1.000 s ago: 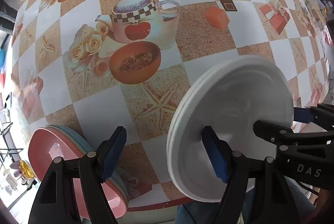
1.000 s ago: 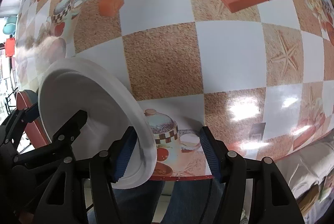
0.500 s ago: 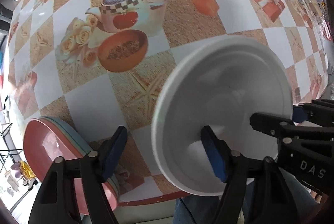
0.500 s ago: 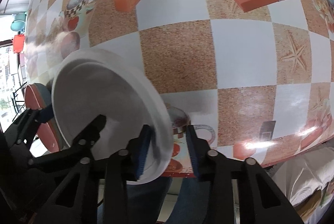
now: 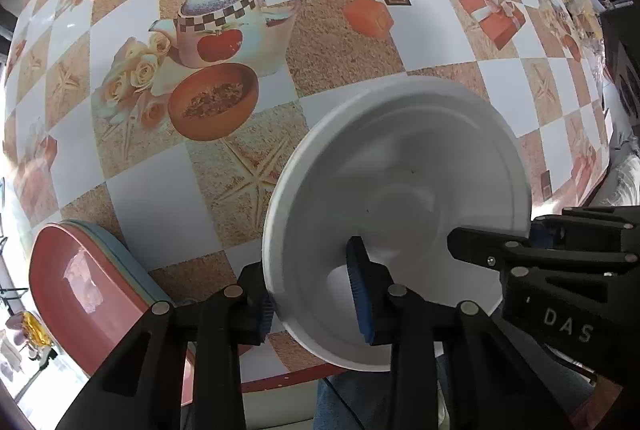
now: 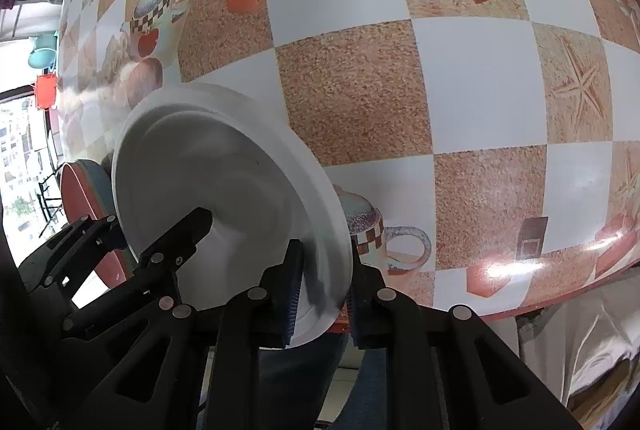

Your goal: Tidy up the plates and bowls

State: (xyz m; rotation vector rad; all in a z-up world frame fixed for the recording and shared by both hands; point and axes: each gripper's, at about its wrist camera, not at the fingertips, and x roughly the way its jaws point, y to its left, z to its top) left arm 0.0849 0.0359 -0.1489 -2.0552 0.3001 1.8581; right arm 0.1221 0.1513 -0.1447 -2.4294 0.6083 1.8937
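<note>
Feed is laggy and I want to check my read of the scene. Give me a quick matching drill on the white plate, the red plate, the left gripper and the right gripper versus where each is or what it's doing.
Things:
1. white plate
2. red plate
3. left gripper
4. right gripper

States:
A. stacked on a blue plate at the table edge
B. gripped on two sides of its rim
C. clamps the rim nearer the red plate
D. clamps the rim farther from the red plate

Pairs: 1-B, 2-A, 3-C, 4-D

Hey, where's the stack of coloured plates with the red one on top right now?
The red-topped plate stack sits at the table's near edge, lower left in the left wrist view, left of the white plate.
</note>
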